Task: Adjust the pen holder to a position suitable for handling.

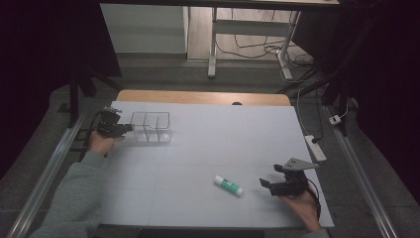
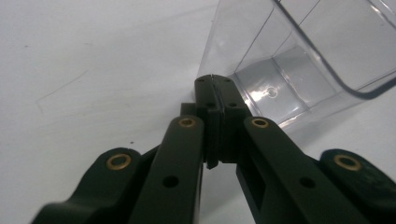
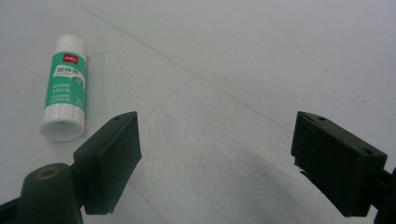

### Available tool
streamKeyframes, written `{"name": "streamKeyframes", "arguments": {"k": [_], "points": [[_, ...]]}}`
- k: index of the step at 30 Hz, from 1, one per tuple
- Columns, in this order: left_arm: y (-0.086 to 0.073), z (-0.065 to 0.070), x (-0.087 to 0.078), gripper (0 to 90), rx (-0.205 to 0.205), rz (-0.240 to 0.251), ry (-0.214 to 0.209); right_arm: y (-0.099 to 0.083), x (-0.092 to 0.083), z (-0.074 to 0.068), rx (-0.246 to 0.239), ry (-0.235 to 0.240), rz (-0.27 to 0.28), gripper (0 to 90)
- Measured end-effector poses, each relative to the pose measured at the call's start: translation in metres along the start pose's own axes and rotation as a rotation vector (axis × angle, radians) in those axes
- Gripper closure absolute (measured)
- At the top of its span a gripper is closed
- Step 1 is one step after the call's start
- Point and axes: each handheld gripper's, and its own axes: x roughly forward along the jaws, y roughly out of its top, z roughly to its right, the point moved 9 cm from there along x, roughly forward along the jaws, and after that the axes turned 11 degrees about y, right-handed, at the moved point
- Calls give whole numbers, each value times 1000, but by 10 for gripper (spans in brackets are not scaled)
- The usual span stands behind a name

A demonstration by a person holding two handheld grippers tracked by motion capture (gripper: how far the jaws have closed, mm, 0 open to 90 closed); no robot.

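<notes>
A clear plastic organiser box (image 1: 151,127) with dividers stands on the white table (image 1: 223,139) at the far left. My left gripper (image 1: 126,128) lies beside its left wall. In the left gripper view its jaws are pressed together (image 2: 212,86), tips at the box's (image 2: 289,70) lower corner; I cannot tell whether they touch it. A green and white glue stick (image 1: 228,185) lies on its side near the front. My right gripper (image 1: 266,184) rests just right of it, open. In the right gripper view (image 3: 217,126) nothing sits between the jaws, and the glue stick (image 3: 65,88) lies beyond the left jaw.
The table's wooden far edge (image 1: 203,96) shows behind the white sheet. A power strip (image 1: 315,147) and cables lie off the right side. Metal rails (image 1: 47,173) run along both sides of the table.
</notes>
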Motion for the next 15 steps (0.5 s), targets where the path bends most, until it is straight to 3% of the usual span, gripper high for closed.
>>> {"name": "streamKeyframes", "arguments": {"k": [3, 7, 15], "points": [[2, 8, -1, 889, -7, 6, -27, 0, 0, 0, 2, 2, 5, 150], [6, 20, -1, 889, 29, 12, -36, 0, 0, 0, 1, 0, -2, 150], [7, 26, 3, 889, 28, 11, -48, -1, 0, 0, 0, -3, -6, 150]]}}
